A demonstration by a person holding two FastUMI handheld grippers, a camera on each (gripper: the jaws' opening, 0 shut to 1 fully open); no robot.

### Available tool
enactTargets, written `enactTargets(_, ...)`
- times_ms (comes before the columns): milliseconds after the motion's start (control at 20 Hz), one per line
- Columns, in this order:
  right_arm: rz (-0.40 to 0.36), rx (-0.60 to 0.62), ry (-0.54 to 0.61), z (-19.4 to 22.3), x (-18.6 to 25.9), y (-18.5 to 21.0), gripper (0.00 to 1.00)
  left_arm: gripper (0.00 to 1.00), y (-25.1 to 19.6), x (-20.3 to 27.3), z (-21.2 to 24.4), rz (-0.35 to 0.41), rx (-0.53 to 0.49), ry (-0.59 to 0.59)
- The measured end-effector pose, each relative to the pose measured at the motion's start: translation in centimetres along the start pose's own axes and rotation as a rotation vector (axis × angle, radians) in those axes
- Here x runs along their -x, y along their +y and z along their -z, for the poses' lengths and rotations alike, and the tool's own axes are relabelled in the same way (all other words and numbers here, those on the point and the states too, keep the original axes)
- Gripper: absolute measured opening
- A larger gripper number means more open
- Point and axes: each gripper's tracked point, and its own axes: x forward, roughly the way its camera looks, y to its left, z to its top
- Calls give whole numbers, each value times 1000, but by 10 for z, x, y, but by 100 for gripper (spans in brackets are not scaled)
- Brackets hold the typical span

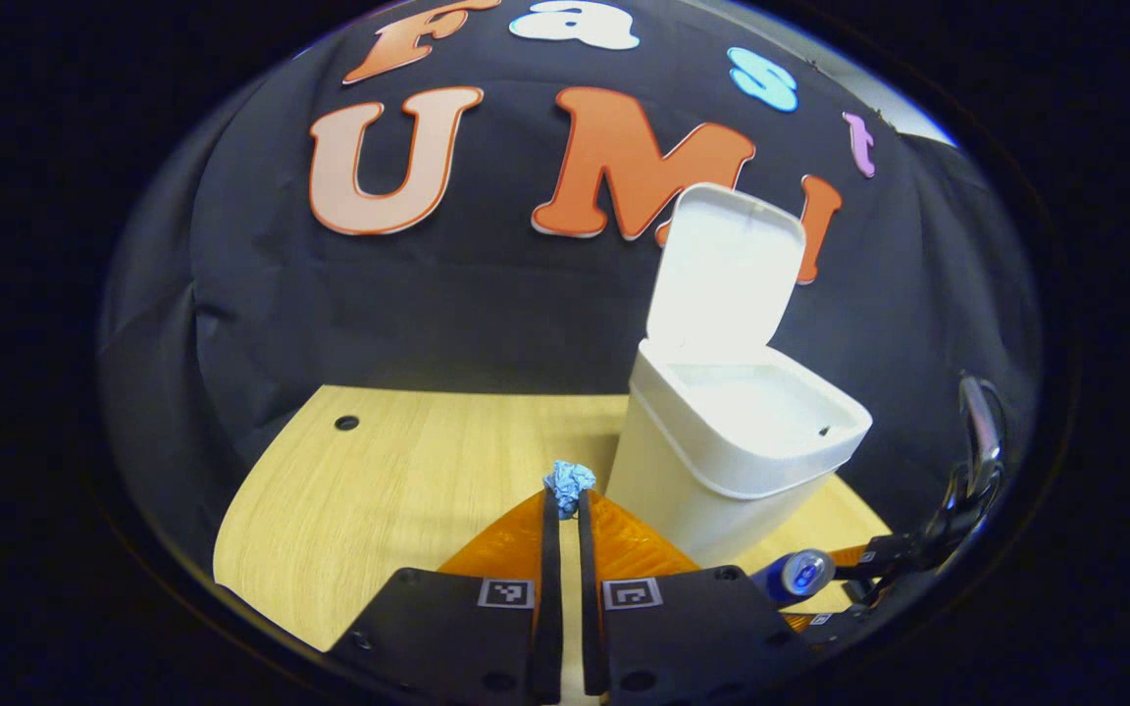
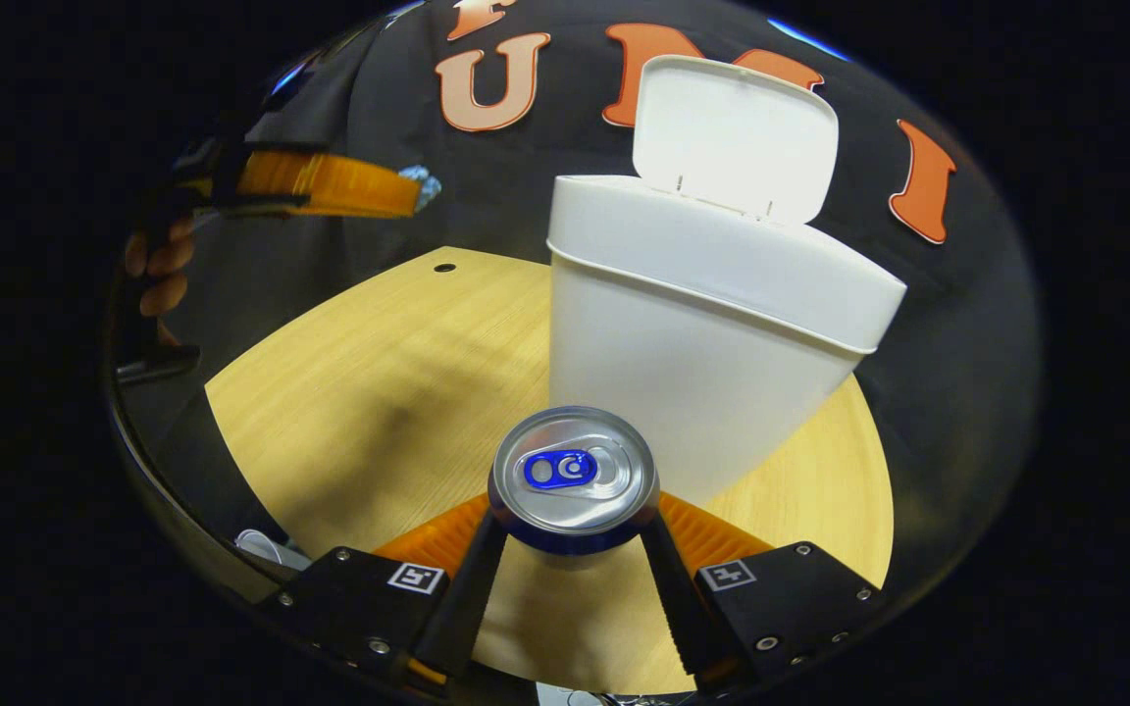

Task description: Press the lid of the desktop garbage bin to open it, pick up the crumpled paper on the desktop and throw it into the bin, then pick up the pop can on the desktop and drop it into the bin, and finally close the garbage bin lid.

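The white bin [image 1: 722, 471] stands on the wooden table [image 1: 379, 490] with its lid [image 1: 727, 260] swung up. My left gripper [image 1: 569, 502] is shut on the blue crumpled paper [image 1: 569, 483], left of the bin. In the right gripper view the left gripper [image 2: 398, 196] holds the paper [image 2: 424, 182] high above the table [image 2: 379, 373], level with the bin's [image 2: 702, 333] top. My right gripper [image 2: 573, 525] is shut on the pop can [image 2: 573, 476], its top facing the camera, in front of the bin. The can [image 1: 800, 574] sits at the bin's near right.
A small round hole [image 1: 347, 423] marks the table's far left part. A hand [image 2: 158, 260] grips the left gripper's handle. The open lid [image 2: 734, 137] leans back toward the cloth wall. Bare tabletop lies left of the bin.
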Motion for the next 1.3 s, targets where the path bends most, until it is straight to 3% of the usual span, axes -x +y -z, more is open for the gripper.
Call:
enactTargets(450, 58, -49, -41, 0, 15, -28, 79, 11, -67, -5, -55, 139, -87, -148)
enactTargets(500, 52, -54, -43, 1, 17, -27, 75, 11, -76, -5, -58, 169, -85, -160)
enactTargets(550, 62, -54, -48, 2, 21, -29, 79, 12, -88, -6, -61, 202, -81, -176)
enactTargets(800, 113, -77, -66, 3, 35, -40, 79, 12, -117, -12, -69, 282, -110, -215)
enactTargets(1300, 216, -151, -73, 11, 59, -58, 79, 13, -136, -27, -55, 338, -179, -206)
